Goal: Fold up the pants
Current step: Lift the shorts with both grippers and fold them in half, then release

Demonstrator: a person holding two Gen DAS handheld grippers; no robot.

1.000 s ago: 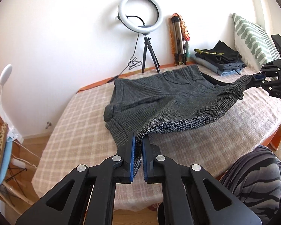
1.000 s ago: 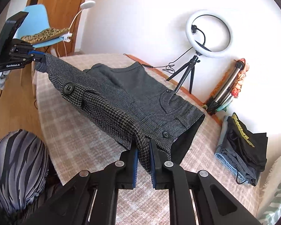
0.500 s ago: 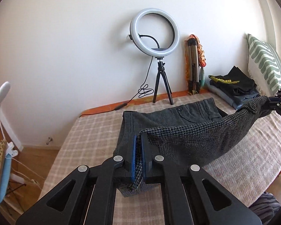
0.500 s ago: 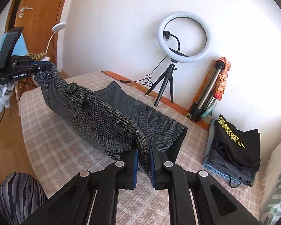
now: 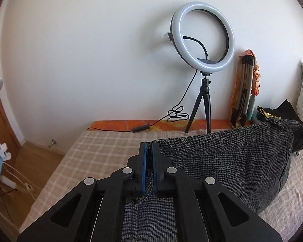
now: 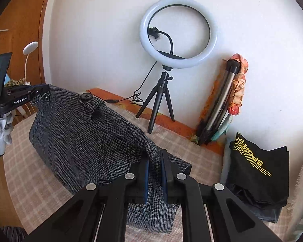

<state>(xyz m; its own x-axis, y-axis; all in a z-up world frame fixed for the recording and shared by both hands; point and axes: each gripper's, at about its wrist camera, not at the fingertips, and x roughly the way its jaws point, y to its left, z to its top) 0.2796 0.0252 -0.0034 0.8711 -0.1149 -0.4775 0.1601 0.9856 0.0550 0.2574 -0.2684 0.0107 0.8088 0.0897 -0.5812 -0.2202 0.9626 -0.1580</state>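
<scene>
Gripping woven houndstooth pants (image 5: 228, 161), left tool (image 5: 148, 151) and right tool (image 6: 156, 161) clamped

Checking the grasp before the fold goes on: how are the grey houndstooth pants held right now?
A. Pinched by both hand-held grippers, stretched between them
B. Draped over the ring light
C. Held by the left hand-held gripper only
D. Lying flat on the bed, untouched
A: the left hand-held gripper and right hand-held gripper each pinch an end of the pants, which hang stretched between them above the bed.

Grey houndstooth pants (image 5: 228, 161) are held up off the bed, stretched as a hanging fold. A black button (image 6: 86, 96) is seen near the upper edge.
</scene>
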